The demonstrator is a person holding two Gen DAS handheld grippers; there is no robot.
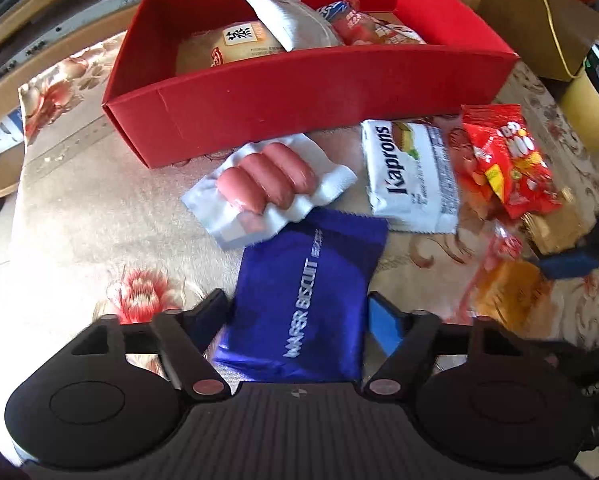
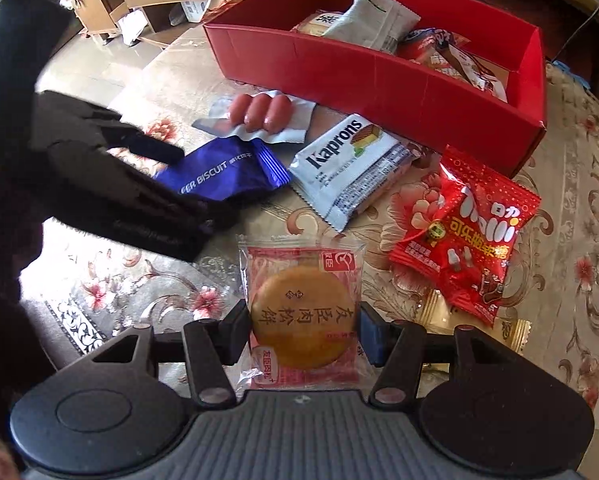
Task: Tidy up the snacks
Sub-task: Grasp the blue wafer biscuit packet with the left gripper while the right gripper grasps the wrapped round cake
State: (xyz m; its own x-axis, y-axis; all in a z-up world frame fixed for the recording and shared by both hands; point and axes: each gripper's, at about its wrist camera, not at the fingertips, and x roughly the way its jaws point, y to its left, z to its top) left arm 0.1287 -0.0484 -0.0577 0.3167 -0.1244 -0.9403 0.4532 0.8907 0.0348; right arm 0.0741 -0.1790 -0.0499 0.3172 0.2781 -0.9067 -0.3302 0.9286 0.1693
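A red box (image 1: 259,96) (image 2: 379,76) holds several snack packs at the back of the table. My left gripper (image 1: 299,312) is shut on a blue wafer biscuit pack (image 1: 303,296) (image 2: 227,172). My right gripper (image 2: 303,328) is shut on a clear pack with a round meat floss cake (image 2: 303,316). On the table lie a sausage pack (image 1: 267,184) (image 2: 259,116), a white Kaprons pack (image 1: 411,176) (image 2: 351,168) and a red Trolli candy bag (image 1: 507,160) (image 2: 467,232).
The left gripper's body (image 2: 111,184) crosses the left of the right wrist view. The right gripper (image 1: 567,264) shows at the right edge of the left wrist view. A floral cloth (image 2: 139,280) covers the table. Cardboard boxes (image 1: 539,12) stand behind it.
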